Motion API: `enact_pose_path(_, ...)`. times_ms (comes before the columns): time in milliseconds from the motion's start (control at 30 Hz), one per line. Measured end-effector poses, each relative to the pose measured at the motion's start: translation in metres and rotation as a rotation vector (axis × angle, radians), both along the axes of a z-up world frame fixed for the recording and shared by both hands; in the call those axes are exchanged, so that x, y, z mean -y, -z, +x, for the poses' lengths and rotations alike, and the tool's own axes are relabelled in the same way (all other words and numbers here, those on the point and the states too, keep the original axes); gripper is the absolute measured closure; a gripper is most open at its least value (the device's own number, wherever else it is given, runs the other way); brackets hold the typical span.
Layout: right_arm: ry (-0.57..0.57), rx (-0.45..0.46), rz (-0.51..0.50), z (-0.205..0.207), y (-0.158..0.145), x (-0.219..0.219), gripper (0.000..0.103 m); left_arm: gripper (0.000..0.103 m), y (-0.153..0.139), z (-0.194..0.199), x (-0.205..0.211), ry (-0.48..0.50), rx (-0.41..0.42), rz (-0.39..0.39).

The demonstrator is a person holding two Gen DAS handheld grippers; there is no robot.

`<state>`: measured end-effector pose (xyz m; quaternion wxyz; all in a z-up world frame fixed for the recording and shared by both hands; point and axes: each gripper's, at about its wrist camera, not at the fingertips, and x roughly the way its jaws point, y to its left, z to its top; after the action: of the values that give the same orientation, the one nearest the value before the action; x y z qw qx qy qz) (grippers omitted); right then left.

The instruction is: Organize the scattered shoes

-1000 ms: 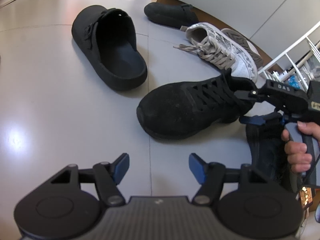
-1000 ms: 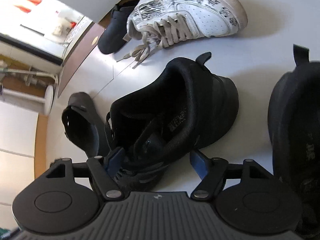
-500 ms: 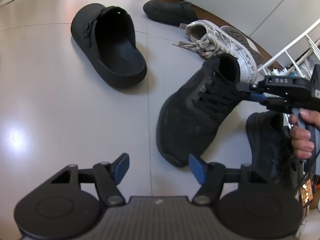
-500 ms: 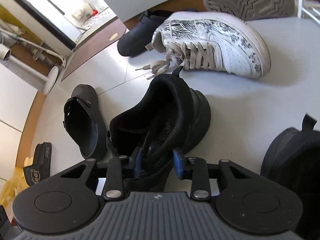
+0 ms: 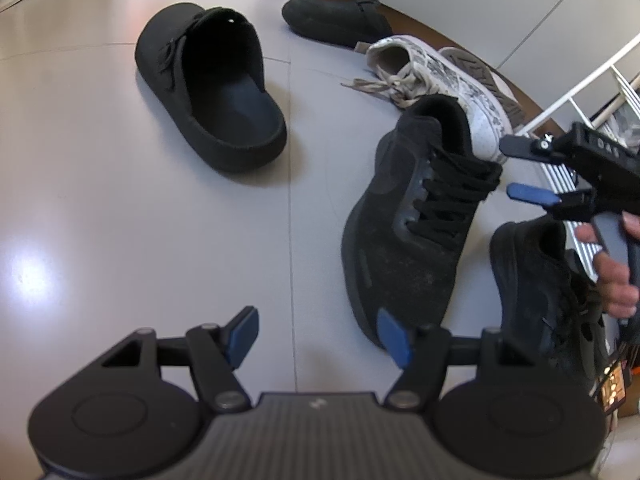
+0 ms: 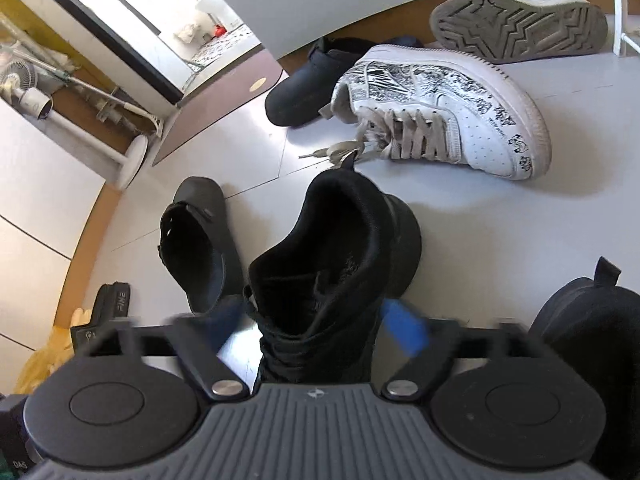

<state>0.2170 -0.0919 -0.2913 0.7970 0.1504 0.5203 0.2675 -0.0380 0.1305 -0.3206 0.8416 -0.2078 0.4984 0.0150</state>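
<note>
A black lace-up sneaker point(image 5: 412, 220) stands on the grey floor with its toe toward my left gripper point(image 5: 318, 334), which hangs open and empty just short of it. Its mate, a second black sneaker point(image 5: 536, 292), lies beside it on the right. My right gripper point(image 5: 516, 168), held by a hand point(image 5: 616, 280), sits just off the sneaker's laces. In the right wrist view the jaws of my right gripper point(image 6: 316, 324) are opening and blurred. The sneaker's point(image 6: 332, 264) tongue lies between them, untouched by the pads.
A black clog point(image 5: 208, 92) lies at the left and another clog point(image 5: 336, 20) by the far wall. A white patterned sneaker point(image 6: 440, 116) lies behind the black one, its mate point(image 6: 516, 24) overturned. A white rack point(image 5: 580, 92) stands right. A black slipper point(image 6: 112, 300) lies near the wall.
The right gripper clamped onto the black sneaker's opening, swung it so the toe points toward the left gripper, then let go and opened. The left gripper has not moved.
</note>
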Motion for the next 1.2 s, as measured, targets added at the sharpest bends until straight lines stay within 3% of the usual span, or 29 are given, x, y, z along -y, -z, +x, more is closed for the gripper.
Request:
enact_pose_path(333,-0.085,-0.042,-0.115,-0.011,0.03,-0.025,0.012,0.035,0.001,-0.003,-0.002,-0.005,-0.002,-0.005)
enact_pose_path(367,-0.082,-0.047,-0.12,-0.011,0.033,-0.025,0.019,0.035,0.001,-0.003,-0.002,-0.005,-0.003,-0.005)
enact_pose_path(400,-0.083,-0.058,-0.12,-0.012,0.037,-0.024,0.036,0.035,0.001,-0.003,-0.003,-0.004,-0.004,-0.005)
enact_pose_path(467,-0.088,-0.077,-0.104,-0.012,0.041,-0.023,0.052,0.035,0.001,-0.004,-0.003,-0.005,-0.006,-0.006)
enact_pose_path(500,-0.088,-0.079,-0.096,-0.012,0.042,-0.022,0.054,0.035,0.002,-0.004,-0.004,-0.006,-0.007,-0.008)
enact_pose_path(800,-0.088,-0.062,-0.089,-0.017,0.039,-0.017,0.063,0.035,0.003,-0.003,-0.005,-0.006,-0.011,-0.014)
enact_pose_path(1200,-0.084,-0.083,-0.099,-0.036,0.035,-0.008,0.066,0.035,0.001,0.0,-0.001,0.001,-0.006,-0.007)
